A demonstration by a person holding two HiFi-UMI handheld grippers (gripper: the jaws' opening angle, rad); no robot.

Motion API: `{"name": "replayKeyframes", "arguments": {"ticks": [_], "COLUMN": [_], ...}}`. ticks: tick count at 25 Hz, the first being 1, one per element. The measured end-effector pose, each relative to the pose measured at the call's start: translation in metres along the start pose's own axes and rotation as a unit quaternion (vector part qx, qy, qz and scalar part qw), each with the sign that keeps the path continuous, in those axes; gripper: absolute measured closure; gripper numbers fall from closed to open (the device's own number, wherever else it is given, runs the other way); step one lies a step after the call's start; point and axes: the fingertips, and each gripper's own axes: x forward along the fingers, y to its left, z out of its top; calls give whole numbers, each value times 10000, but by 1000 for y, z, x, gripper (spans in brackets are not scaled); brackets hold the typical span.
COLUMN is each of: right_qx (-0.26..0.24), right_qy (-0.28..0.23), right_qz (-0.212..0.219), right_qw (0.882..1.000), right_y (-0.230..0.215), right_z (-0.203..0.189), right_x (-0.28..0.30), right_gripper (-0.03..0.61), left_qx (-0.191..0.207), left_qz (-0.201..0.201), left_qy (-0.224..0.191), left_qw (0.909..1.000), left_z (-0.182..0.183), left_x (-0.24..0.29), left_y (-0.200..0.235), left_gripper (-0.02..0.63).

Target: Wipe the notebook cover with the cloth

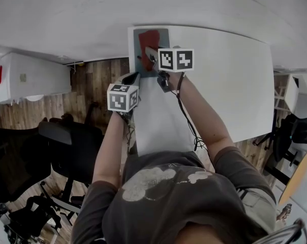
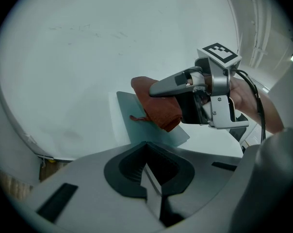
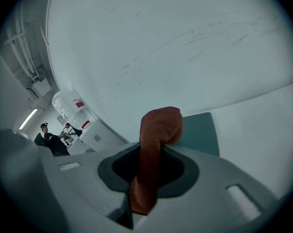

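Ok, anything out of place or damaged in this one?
Nothing is spilled or damaged. The notebook lies right at the table's corner, close to its edges, and the cloth is bunched up in the right gripper rather than spread flat.

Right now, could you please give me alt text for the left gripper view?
The right gripper holds a red cloth on a grey-green notebook, its jaws closed on the cloth. In front, the left gripper has its jaws shut and empty.

Dim, bluish; fisheye edges vignetted, perhaps soft.
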Motion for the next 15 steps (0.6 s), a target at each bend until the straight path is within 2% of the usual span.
{"name": "replayKeyframes", "arguments": {"ticks": [4, 15], "right_qx": [-34, -245], "right_qy": [69, 281], "right_qz": [54, 11], "right_qw": [10000, 9993], "right_y": [15, 20], "right_z": [-8, -23], "right_x": [14, 34], "right_gripper": [497, 497], "left_qx": [30, 46], "left_qz": [22, 68], "left_qy": [-12, 67], "left_qw": [10000, 9999], "left_z": [1, -4], "left_x": [-1, -5], "left_y": [0, 1], "left_gripper": [620, 620]}}
